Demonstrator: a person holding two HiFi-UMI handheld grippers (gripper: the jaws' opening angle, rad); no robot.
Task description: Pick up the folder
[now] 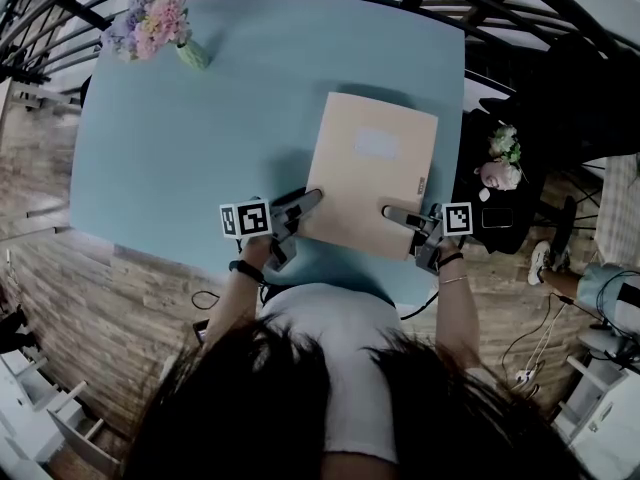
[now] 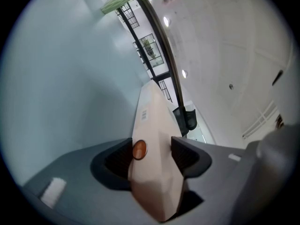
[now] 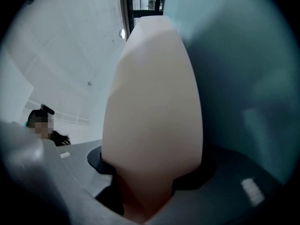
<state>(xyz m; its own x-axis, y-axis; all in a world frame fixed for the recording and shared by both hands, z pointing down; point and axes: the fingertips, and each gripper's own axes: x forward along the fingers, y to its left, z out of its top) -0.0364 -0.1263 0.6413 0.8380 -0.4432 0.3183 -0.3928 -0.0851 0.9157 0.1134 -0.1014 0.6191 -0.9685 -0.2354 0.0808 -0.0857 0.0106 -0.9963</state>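
Observation:
A peach folder (image 1: 368,171) with a pale label is held above the light blue table (image 1: 200,138), its shadow falling on the tabletop. My left gripper (image 1: 312,199) is shut on the folder's near left edge. My right gripper (image 1: 392,212) is shut on its near right edge. In the left gripper view the folder (image 2: 152,144) runs edge-on between both jaws, with an orange stud on its side. In the right gripper view the folder (image 3: 154,102) fills the gap between the jaws and hides most of the scene beyond.
A vase of pink and lilac flowers (image 1: 152,20) stands at the table's far left corner. Dark railings (image 1: 60,18) curve round the table's far side. A small flower pot (image 1: 503,158) sits on a dark stand right of the table. Wooden floor lies below.

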